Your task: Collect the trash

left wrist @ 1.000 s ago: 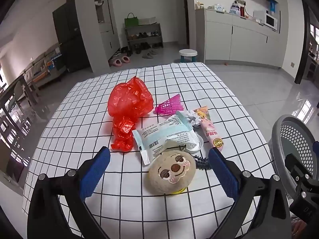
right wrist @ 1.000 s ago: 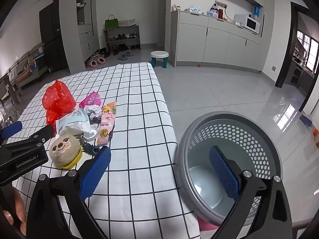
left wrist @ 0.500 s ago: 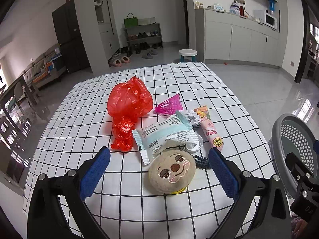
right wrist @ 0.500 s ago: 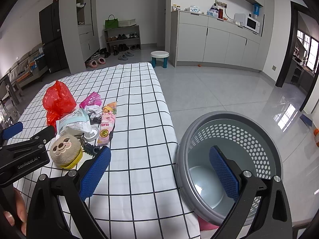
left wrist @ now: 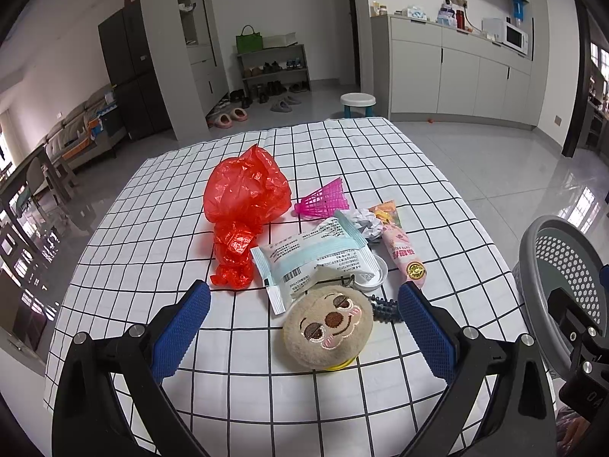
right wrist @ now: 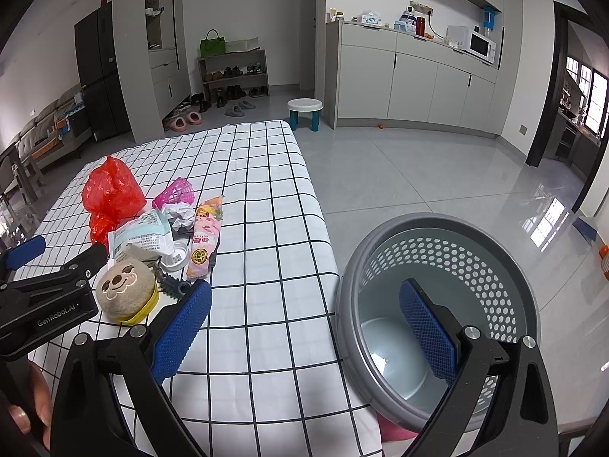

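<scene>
Little has shifted since a second ago; the plush toy (left wrist: 328, 326) is sitting slightly lower between our left gripper (left wrist: 303, 321) fingers. Left wrist view: we are holding that gripper wide open, empty, above the checked tablecloth (left wrist: 152, 251). Trash is lying beyond it: red plastic bag (left wrist: 243, 205), white snack wrapper (left wrist: 316, 257), pink sachet (left wrist: 404, 253), crumpled paper (left wrist: 366, 221). Right wrist view: our right gripper (right wrist: 303, 319) is hanging open, empty, one finger over the grey basket (right wrist: 437, 240) beside the table edge.
</scene>
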A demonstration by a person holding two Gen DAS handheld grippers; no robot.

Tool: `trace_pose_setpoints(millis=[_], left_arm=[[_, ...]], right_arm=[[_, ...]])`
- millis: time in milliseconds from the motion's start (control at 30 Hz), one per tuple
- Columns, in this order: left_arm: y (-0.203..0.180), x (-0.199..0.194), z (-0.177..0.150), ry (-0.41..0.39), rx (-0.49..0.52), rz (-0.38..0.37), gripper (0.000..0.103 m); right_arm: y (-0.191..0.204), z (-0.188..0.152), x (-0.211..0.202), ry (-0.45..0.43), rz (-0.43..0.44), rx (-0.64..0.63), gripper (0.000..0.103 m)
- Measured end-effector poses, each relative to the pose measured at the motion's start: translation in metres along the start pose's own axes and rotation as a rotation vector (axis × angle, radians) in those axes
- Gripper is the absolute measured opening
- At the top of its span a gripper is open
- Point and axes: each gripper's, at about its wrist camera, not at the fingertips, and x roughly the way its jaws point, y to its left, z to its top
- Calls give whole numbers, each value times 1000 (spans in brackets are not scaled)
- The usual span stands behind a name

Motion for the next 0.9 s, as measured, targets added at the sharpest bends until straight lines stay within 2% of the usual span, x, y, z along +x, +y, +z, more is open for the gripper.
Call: trace_pose_setpoints(millis=[900], left_arm=[[-1,0,-1,-2,5,3,97]], right_arm=[[-1,0,-1,-3,2,3,94]])
